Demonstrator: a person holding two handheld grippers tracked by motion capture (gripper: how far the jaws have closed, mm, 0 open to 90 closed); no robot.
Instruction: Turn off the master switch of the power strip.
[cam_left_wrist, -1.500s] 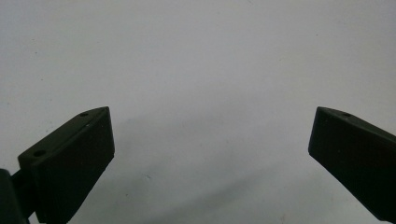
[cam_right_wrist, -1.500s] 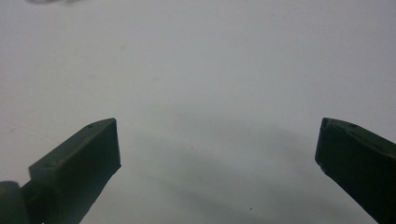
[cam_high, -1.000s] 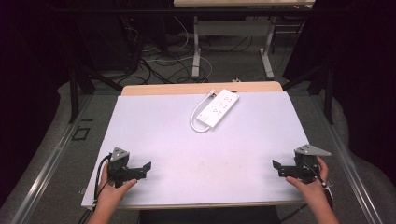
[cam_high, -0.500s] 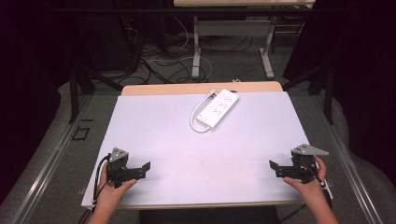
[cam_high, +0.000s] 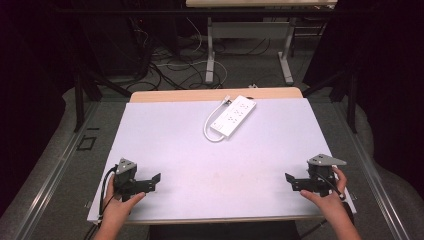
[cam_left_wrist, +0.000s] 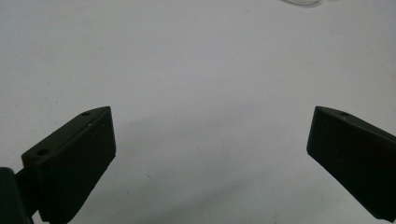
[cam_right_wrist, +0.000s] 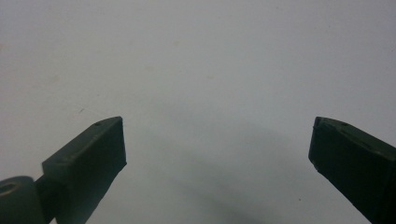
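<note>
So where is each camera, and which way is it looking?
High view: above the person's side, looking forward and down on the white table; shows both hands, the left gripper, the right gripper and the power strip.
Left gripper view: rides the left gripper, facing bare tabletop between open jaws.
Right gripper view: rides the right gripper, likewise.
All share the white tabletop.

Lab, floor cables (cam_high: 172, 62), dark curtains (cam_high: 385, 60), white table (cam_high: 165, 135)

White power strip (cam_high: 233, 116), pale lilac table (cam_high: 210, 165), black left gripper (cam_high: 152, 181), black right gripper (cam_high: 291, 181)
</note>
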